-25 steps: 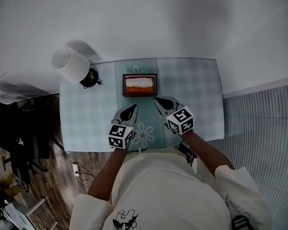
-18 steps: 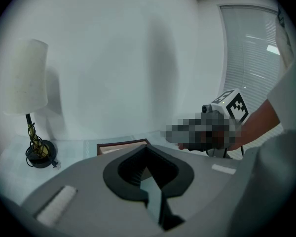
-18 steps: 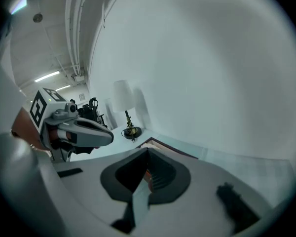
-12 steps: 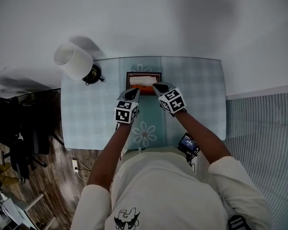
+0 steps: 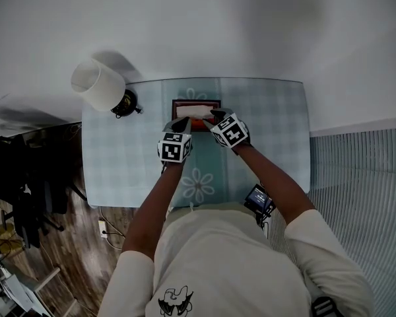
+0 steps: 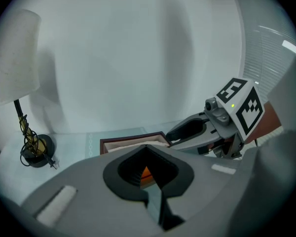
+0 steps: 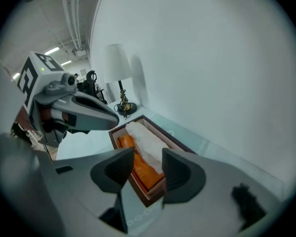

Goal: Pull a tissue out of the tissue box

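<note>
You're at a small table (image 5: 270, 144) with a pale blue checked top and a flower print, set by a plain white wall (image 5: 251, 25). A lamp (image 5: 99, 86) with a white shade stands on its back left corner. Wood floor (image 5: 72, 256) to your left, with dark clutter (image 5: 20, 177) I can't identify. Ribbed grey surface (image 5: 363, 197) to your right. The right gripper view shows ceiling strip lights (image 7: 52, 51) on.

grey left gripper (image 5: 181, 123), white sweatshirt (image 5: 231, 263)

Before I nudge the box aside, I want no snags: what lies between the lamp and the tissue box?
Nothing: bare tabletop separates the lamp from the tissue box, as the head view shows.
</note>
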Demonstrator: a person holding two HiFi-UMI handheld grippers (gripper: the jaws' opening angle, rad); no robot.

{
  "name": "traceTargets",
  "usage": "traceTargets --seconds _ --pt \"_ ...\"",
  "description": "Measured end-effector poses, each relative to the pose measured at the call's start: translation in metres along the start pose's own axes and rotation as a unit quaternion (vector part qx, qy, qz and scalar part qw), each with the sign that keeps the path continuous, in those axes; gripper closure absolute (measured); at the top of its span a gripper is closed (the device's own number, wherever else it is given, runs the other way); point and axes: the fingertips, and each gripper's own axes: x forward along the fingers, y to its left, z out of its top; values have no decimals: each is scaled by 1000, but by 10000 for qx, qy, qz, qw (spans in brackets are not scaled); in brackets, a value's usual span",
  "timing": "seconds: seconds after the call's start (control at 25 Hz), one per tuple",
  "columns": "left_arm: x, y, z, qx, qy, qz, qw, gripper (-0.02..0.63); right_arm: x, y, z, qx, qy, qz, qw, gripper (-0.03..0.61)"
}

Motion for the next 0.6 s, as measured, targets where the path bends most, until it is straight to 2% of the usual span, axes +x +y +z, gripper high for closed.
traceTargets --seconds 0.2,0.6 --pt "2 1 3 83 62 -19 9999 607 15 -2 -8 -348 518 177 9979 369" --pt "-1 -4 4 11 11 -95 10000 607 32 -12 -20 -333 903 207 9951 365"
